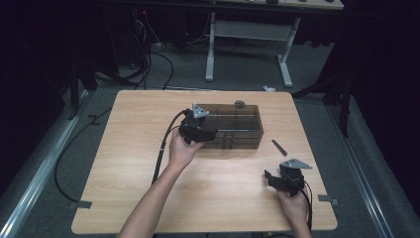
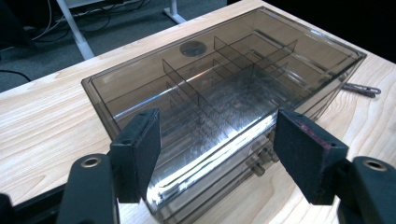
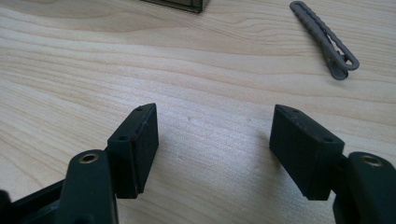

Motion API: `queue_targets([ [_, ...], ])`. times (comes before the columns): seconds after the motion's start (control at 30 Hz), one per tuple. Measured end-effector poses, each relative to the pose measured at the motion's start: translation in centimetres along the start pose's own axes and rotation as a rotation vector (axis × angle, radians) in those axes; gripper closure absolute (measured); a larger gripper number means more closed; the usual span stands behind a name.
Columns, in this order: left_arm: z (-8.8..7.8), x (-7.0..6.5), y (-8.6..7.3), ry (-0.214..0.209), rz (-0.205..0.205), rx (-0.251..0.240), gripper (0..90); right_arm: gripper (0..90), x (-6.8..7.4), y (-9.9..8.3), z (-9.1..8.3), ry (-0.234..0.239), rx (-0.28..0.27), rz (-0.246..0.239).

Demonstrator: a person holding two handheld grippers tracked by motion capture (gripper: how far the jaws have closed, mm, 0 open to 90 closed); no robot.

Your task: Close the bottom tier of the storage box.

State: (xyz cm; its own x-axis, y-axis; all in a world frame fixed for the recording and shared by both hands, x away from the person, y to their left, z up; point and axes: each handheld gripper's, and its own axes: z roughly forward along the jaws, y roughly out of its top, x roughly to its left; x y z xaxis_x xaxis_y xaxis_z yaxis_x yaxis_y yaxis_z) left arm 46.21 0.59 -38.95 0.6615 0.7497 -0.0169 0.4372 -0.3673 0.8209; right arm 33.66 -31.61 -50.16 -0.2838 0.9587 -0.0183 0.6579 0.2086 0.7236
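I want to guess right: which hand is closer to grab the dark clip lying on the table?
Probably the right gripper: its open fingers point toward the clip; the left gripper is at the box.

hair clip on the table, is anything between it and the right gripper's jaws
Nothing visible is. In the right gripper view the grey hair clip lies flat on bare wood ahead and to the right of the right gripper, whose jaws are open and hold nothing. The smoked divider box sits off to the side, by the left gripper.
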Motion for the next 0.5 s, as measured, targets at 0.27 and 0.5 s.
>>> queue_targets([
  [0.27, 1.8, 0.1, 0.7, 0.015, -0.013, 0.015, 32.9, 32.8, 0.0, 0.0, 0.0, 0.0, -0.001, -0.002],
  [0.5, 3.1, 0.2, 1.0, 0.033, -0.028, 0.027, 33.9, 32.8, 0.0, 0.0, 0.0, 0.0, -0.001, -0.002],
])
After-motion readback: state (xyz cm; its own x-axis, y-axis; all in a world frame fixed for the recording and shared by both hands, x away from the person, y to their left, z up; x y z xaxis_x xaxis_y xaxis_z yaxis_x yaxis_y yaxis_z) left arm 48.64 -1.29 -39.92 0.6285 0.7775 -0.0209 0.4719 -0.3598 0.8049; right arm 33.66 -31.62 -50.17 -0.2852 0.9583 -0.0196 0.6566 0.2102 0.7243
